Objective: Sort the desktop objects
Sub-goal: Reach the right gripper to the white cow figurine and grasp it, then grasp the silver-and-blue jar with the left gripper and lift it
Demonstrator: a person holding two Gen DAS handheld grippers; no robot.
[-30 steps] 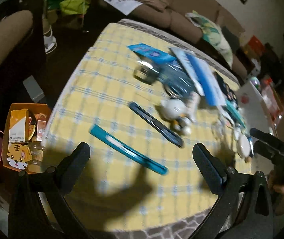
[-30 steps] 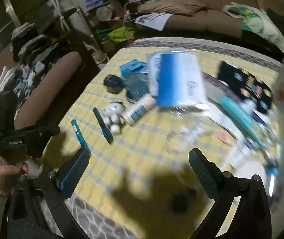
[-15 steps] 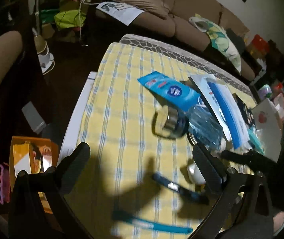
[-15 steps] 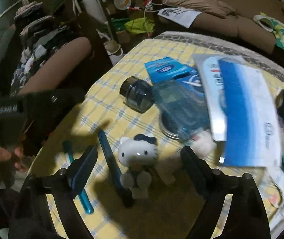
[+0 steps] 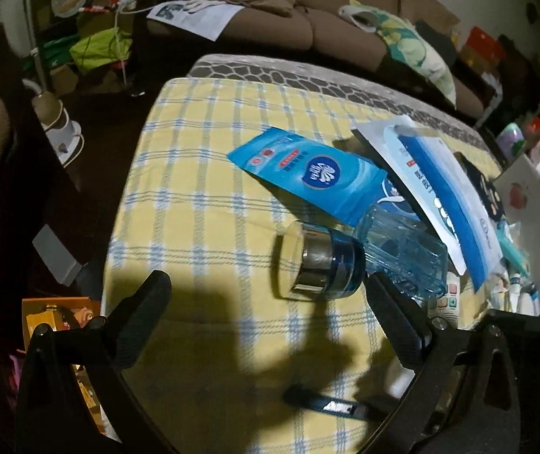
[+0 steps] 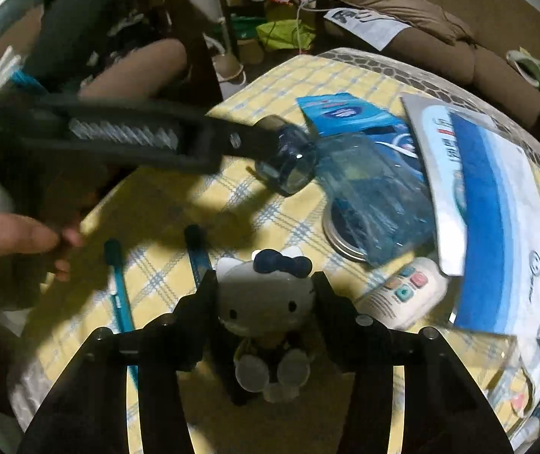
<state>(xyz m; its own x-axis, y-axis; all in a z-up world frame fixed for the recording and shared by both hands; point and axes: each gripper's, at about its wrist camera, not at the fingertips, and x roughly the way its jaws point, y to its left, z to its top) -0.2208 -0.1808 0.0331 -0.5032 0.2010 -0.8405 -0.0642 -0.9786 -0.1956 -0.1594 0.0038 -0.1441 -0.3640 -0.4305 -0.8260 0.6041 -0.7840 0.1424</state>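
White cat figurine (image 6: pixel 264 302) with a dark blue bow, upright on the yellow checked table (image 6: pixel 156 204), facing the right wrist camera. Round blue jar (image 5: pixel 323 265) with a silver lid, on its side, just beside a clear blue plastic case (image 5: pixel 402 253). Blue tissue pack (image 5: pixel 315 178) flat behind it, partly under a white-and-blue pouch (image 5: pixel 444 196). Teal pen (image 6: pixel 118 287) and dark blue pen (image 6: pixel 198 253) lie left of the figurine. Small white remote (image 6: pixel 402 295) to its right.

Cat figurine (image 6: pixel 264 302) before round jar (image 6: pixel 287 160), two pens (image 6: pixel 120 287) left
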